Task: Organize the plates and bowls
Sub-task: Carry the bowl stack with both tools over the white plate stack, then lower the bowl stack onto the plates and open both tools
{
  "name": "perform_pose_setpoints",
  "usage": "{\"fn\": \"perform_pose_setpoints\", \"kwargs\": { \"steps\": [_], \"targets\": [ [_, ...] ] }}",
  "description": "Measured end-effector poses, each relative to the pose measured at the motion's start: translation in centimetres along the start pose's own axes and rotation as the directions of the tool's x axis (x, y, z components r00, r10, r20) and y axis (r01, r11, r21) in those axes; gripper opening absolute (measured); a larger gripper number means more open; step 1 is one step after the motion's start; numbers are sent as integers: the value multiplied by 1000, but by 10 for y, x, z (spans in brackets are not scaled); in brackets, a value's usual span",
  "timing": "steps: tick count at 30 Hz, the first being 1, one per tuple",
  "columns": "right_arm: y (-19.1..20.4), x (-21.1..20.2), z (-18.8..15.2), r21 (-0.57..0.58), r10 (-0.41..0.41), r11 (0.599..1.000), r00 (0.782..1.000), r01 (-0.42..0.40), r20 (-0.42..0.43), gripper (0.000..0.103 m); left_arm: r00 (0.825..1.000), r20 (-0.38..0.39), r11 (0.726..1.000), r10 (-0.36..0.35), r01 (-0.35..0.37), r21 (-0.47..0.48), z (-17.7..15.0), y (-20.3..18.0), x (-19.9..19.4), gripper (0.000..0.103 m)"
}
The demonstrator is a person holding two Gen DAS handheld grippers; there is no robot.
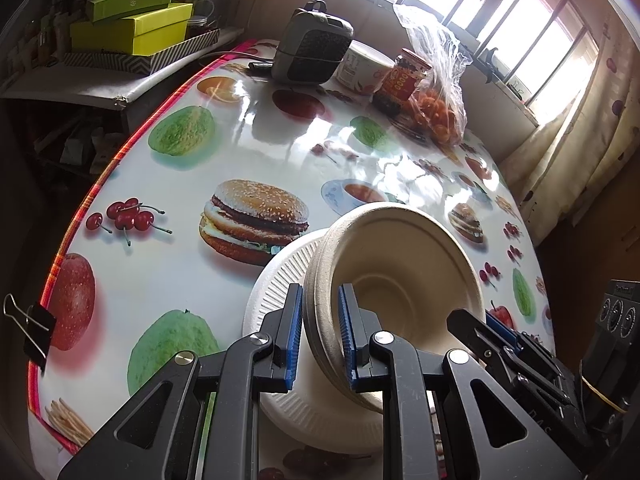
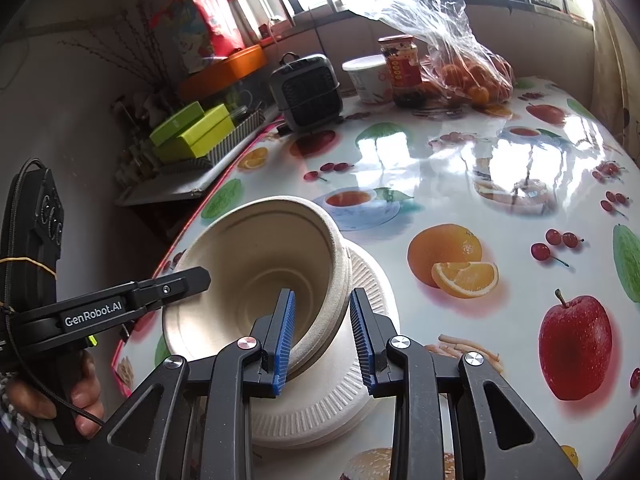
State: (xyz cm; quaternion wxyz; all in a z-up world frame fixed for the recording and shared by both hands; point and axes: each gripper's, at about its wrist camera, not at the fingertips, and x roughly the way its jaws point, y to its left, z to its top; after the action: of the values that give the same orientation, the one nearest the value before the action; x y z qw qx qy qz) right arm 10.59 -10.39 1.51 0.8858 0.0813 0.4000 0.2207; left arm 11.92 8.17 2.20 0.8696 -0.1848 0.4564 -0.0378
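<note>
The stacked paper bowls sat tilted on the white paper plates — near the table edge at 6 o'clock. The left gripper clamped the bowls' rim. The right gripper straddled the opposite rim — jaws spread, one pad touching.

left wrist: close, faces window | right wrist: close, opposite side | shared: bowl, table

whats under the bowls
The tilted bowls sit over a white ribbed plate, which lies on the fruit-print table. The plate looks stacked on others, but the count is unclear, and its middle is hidden by the bowls.
</note>
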Motion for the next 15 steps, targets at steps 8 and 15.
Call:
{"fn": "perform_pose_setpoints", "kwargs": {
  "steps": [8,15],
  "targets": [
    [-2,0,0,2,1,1000,1000,-1,-1,28,1000,5,1000,6,-6,8,0,-1,-1,19],
    [-2,-4,0,1,2,1000,1000,-2,10,35,1000,14,1000,-5,4,12,-1,-3,-3,25]
  ]
}}
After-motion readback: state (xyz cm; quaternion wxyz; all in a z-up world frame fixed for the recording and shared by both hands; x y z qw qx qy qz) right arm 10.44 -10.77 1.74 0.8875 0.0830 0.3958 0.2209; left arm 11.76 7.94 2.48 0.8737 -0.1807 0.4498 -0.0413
